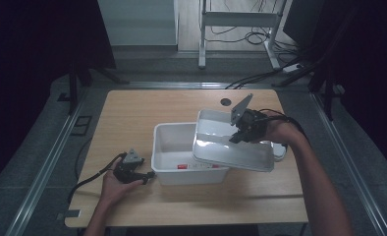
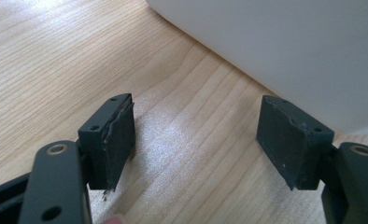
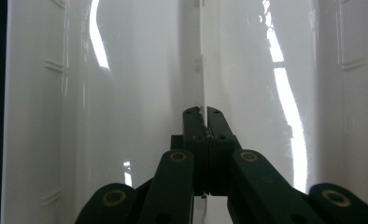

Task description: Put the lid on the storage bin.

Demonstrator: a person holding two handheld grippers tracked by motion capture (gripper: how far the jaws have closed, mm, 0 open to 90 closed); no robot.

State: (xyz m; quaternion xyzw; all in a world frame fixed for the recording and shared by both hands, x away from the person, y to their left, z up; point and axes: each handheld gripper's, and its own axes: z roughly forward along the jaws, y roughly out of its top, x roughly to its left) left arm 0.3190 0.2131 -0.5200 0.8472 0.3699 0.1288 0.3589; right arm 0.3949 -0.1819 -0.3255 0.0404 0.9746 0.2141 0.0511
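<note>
- Two white things are in play: the bin (image 1: 174, 152) on the table (image 1: 132, 113) and the lid (image 1: 231, 147) held tilted above its right half.
- Right gripper (image 1: 241, 132) has its fingers pinched on the lid's central rib.
- Left gripper (image 1: 145, 175), fingers wide and empty, rests beside the bin.
- Likely step: fitting the lid; next, level it and shift it left.
- Lid's long axis runs roughly left to right, along the bin.

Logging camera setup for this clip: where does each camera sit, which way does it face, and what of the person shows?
High view: above the person's side, looking forward and down on the table; both forearms, left gripper, right gripper.
Left gripper view: low over the wood, along open jaws toward the white bin.
Right gripper view: along shut jaws pinching a rib of the white lid.
Shared: the high and left views both show the bin.
</note>
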